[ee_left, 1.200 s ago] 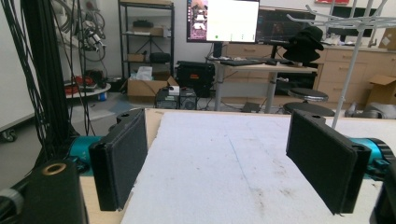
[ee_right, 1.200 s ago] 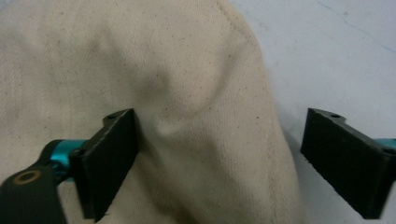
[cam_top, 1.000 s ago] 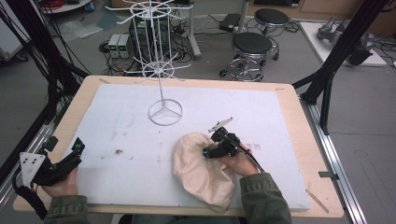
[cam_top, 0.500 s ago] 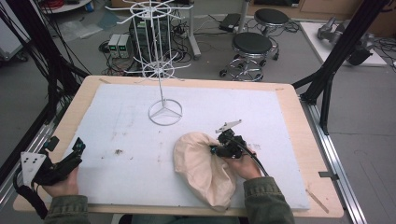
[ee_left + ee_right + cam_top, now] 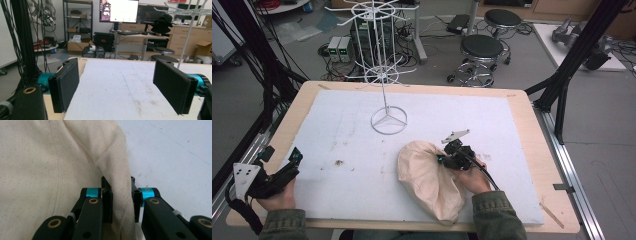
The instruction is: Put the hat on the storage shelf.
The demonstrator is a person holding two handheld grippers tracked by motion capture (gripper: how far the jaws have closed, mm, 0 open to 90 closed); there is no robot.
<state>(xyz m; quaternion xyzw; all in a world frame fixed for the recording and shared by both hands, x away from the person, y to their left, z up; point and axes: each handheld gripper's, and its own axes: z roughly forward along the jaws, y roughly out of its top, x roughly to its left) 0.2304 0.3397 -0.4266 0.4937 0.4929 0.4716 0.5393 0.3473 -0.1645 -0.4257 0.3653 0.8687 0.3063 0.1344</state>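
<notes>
A cream cloth hat lies crumpled on the white mat near the front. My right gripper sits at its right edge, held by a hand in an olive sleeve. In the right gripper view a fold of the cream cloth runs between the jaws of the right gripper, which have just been closing and now pinch it. My left gripper rests at the table's front left corner. The left gripper stands open with nothing between its black pads.
A white wire display rack stands on its ring base at the mat's middle back. The wooden table edge borders the mat. Stools, cables and black frame posts lie beyond the table.
The right gripper's jaws have shut on the hat's edge and the cloth there has bunched up slightly. The left gripper has not moved.
</notes>
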